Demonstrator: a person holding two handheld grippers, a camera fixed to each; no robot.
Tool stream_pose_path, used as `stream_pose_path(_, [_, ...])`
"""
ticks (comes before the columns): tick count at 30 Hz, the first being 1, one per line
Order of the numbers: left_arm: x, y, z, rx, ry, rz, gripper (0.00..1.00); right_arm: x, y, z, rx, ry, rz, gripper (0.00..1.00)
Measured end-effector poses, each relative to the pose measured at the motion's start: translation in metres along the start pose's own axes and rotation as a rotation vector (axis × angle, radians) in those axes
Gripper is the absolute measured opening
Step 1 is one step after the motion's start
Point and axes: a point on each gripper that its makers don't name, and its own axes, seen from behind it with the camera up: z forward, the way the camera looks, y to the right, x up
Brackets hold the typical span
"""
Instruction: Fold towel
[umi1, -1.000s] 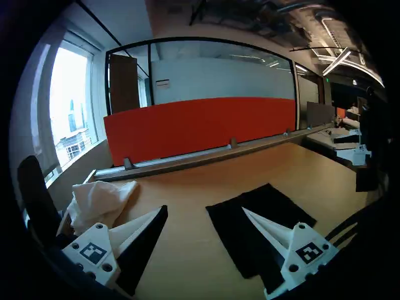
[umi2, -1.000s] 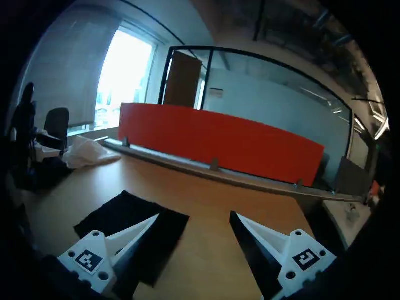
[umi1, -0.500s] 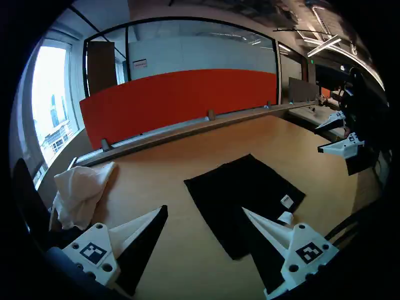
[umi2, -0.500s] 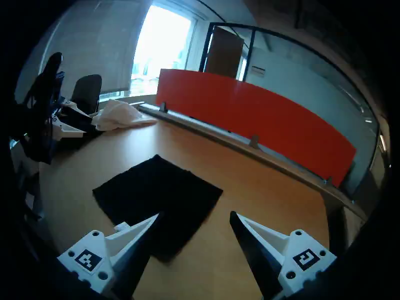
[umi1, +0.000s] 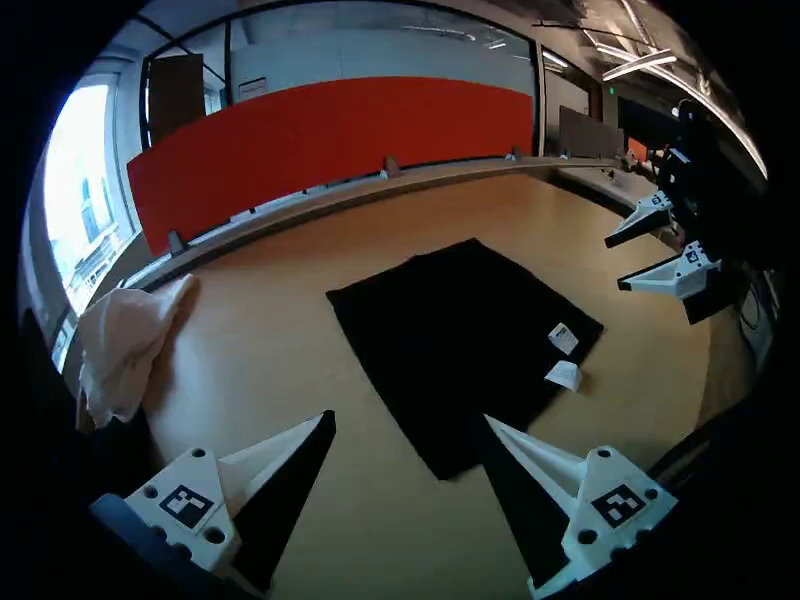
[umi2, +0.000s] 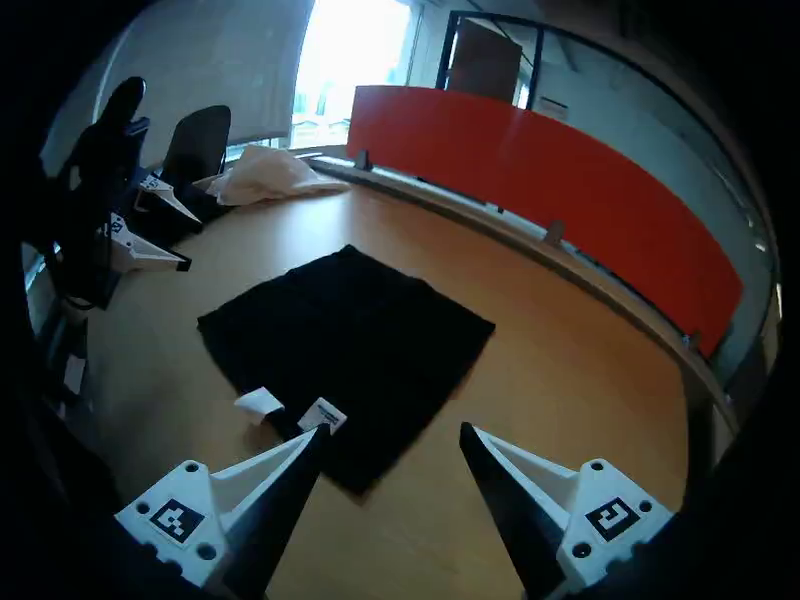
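In the left gripper view, the left gripper (umi1: 410, 435) hangs above the wooden table (umi1: 270, 330), fingers spread wide and holding nothing. The black towel (umi1: 450, 320) lies flat just beyond them, with two white tags (umi1: 563, 340) at its right corner. A crumpled white cloth (umi1: 120, 340) sits far left. The right gripper (umi1: 614, 265) is at the right, fingers apart. In the right gripper view, its fingers are spread and empty by the towel's near corner, and a red partition (umi2: 560, 180) lines the table's far edge.
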Motion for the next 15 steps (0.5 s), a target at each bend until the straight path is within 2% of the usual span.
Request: stream_pose_path(15, [-0.043, 0.013, 0.028, -0.045, -0.109, 0.016, 0.99, -0.043, -0.021, 0.028, 0.062, -0.093, 0.007, 1.00])
